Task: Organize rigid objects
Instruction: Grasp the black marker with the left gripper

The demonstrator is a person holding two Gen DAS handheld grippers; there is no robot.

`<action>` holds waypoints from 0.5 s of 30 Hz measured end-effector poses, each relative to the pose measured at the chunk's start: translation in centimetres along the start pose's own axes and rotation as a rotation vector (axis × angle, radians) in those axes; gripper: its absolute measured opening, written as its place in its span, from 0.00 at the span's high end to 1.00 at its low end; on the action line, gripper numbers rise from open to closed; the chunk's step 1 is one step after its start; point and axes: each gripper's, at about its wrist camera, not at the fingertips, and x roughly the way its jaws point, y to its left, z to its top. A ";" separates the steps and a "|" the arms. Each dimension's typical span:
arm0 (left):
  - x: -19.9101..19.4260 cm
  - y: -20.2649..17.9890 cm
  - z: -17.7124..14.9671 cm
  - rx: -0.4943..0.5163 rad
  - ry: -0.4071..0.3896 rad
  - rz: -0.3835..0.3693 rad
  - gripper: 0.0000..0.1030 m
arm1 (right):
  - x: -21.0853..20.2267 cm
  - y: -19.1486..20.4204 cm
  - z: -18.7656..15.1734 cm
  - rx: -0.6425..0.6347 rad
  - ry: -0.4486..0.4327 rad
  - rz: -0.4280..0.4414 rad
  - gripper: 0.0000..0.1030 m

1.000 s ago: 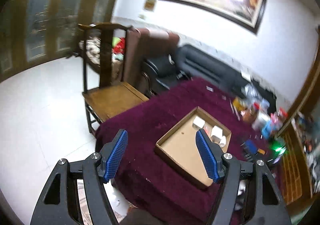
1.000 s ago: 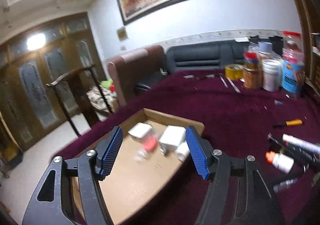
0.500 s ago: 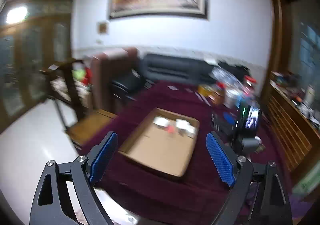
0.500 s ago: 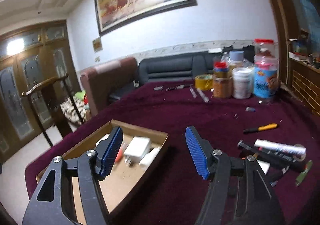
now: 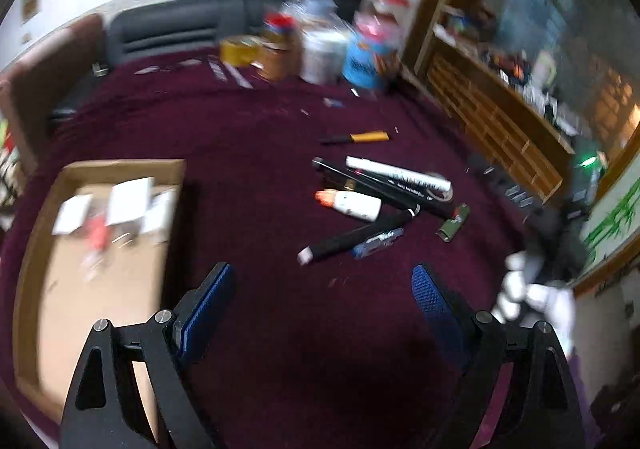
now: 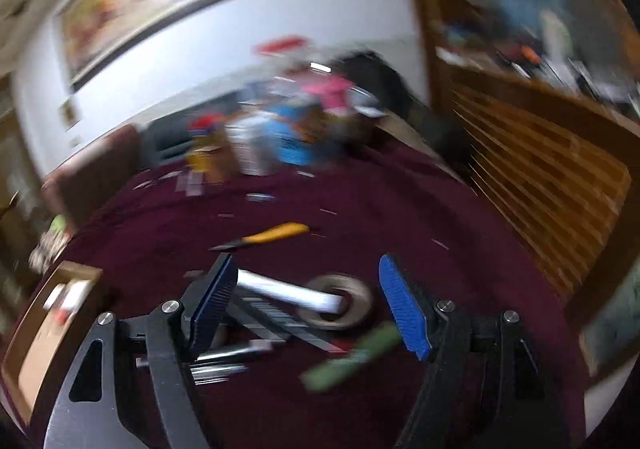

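A cardboard tray (image 5: 36,217) with white boxes lies at the left on the maroon tablecloth. Right of it lies a loose pile: a white marker (image 5: 398,177), an orange-capped glue bottle (image 5: 352,205), a black stick (image 5: 356,239), a blue pen (image 5: 378,239) and a green lighter (image 5: 454,223). A yellow-handled knife (image 5: 360,137) lies behind them. My left gripper (image 5: 322,277) hangs wide open over bare cloth in front of the pile. My right gripper (image 6: 306,265) hovers over the white marker (image 6: 288,291), a tape roll (image 6: 340,301) and the lighter (image 6: 352,355). Its jaws are opening and its pads press on nothing.
Jars and bottles (image 5: 320,49) crowd the table's far edge beside a yellow tape roll (image 5: 238,51). A wooden cabinet (image 5: 500,121) runs along the right. A white-gloved hand (image 5: 528,293) shows at the right of the left wrist view. The tray (image 6: 24,329) is at the right wrist view's left edge.
Both views have swung right, from the tray to the pile of pens. The left gripper has tipped downward and its jaws stand wider. The right jaws have also spread.
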 end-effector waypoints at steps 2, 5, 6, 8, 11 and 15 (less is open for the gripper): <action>3.4 -0.8 1.3 -0.004 0.048 -0.011 0.17 | 0.4 -1.5 0.4 0.069 0.013 0.018 0.29; 6.7 -1.5 2.2 -0.008 0.077 -0.046 0.17 | 0.8 -2.2 0.3 0.100 0.041 0.030 0.29; 7.6 -1.7 2.5 0.001 0.080 -0.036 0.17 | 1.0 -2.0 0.1 0.107 0.060 0.049 0.29; 9.7 -1.7 2.8 0.014 0.091 -0.031 0.17 | 1.5 -1.7 -0.3 0.105 0.096 0.082 0.29; 10.9 -1.9 2.7 0.052 0.113 -0.037 0.19 | 1.8 -1.1 -0.9 0.079 0.131 0.099 0.29; 11.0 -2.3 1.2 0.064 0.166 -0.106 0.80 | 2.4 -1.3 -1.4 0.094 0.160 0.097 0.29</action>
